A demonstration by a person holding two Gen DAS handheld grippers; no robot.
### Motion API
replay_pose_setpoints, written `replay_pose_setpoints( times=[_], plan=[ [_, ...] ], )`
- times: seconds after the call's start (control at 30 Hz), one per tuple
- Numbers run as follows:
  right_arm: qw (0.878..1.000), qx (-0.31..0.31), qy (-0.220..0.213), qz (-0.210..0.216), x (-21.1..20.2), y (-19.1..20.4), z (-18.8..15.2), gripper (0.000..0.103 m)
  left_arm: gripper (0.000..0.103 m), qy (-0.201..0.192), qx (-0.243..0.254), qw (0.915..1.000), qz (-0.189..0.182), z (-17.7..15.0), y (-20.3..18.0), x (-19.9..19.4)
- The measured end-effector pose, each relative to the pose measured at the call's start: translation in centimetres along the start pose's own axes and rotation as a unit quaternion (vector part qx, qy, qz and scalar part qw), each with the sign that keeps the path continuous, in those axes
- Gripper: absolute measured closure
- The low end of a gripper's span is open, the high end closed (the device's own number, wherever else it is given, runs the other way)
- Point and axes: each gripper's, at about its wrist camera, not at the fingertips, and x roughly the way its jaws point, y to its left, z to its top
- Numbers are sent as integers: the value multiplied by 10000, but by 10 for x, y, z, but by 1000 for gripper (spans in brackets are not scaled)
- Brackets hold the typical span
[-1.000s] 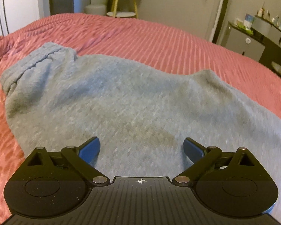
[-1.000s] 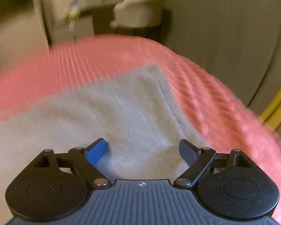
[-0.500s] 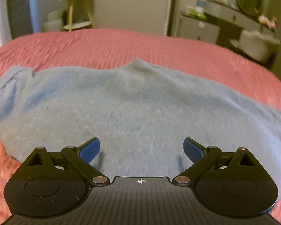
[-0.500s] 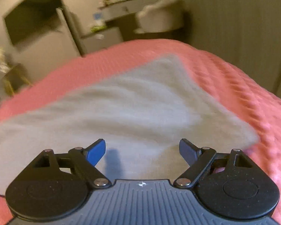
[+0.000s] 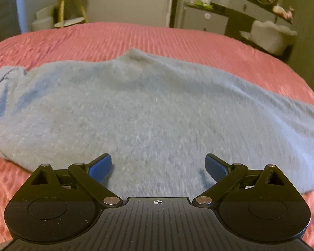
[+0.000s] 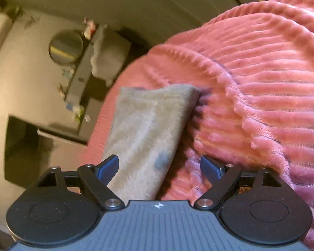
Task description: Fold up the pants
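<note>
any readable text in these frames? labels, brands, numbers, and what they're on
None readable.
Bottles and jars on the dresser: any labels are too small and blurred.
Left gripper and right gripper: only a small crosshair mark on each body, no lettering.
Grey pants and pink bedspread: no tag or print visible.

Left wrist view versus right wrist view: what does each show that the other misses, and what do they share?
Only the left wrist view shows the wide upper body of the grey fleece pants spread flat, with the left gripper open above it, and a yellow-legged side table behind.

Only the right wrist view, rolled sideways, shows a narrow leg end of the pants beside a raised fold of blanket, with the right gripper open around its edge.

Both show the pink ribbed blanket and a round mirror on the dresser.
</note>
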Motion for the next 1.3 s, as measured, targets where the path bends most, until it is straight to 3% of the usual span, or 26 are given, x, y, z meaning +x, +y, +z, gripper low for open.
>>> replay_pose_setpoints(
  times=[0.17, 0.27, 0.37, 0.47, 0.53, 0.63, 0.8, 0.9, 1.3],
  plan=[
    [9997, 155, -99, 154, 2, 8, 17, 18, 4, 15, -209, 9998, -76, 0, 5, 3],
    [9994, 315, 119, 20, 15, -5, 23, 18, 4, 113, -367, 9992, -97, 0, 9, 6],
    [9993, 316, -20, 222, 22, -12, 25, 18, 4, 202, -467, 9987, -97, 0, 12, 8],
    [9989, 308, -60, 358, 26, -11, 34, 31, 4, 226, -520, 9984, -80, 0, 13, 11],
    [9982, 484, -54, 361, 36, -16, 42, 55, 4, 227, -503, 9985, -48, 0, 12, 12],
    [9964, 728, 28, 431, 54, -26, 51, 73, 3, 247, -420, 9988, 27, 0, 8, 15],
    [9975, 441, 102, 548, 72, -22, 58, 75, 3, 246, -298, 9992, 95, 1, 4, 23],
    [9991, 208, 87, 355, 77, -21, 55, 83, 3, 287, -275, 9991, 128, 1, 2, 27],
    [9988, 7, 63, 482, 77, -23, 52, 83, 2, 289, -208, 9992, 167, 1, 0, 29]
  ],
)
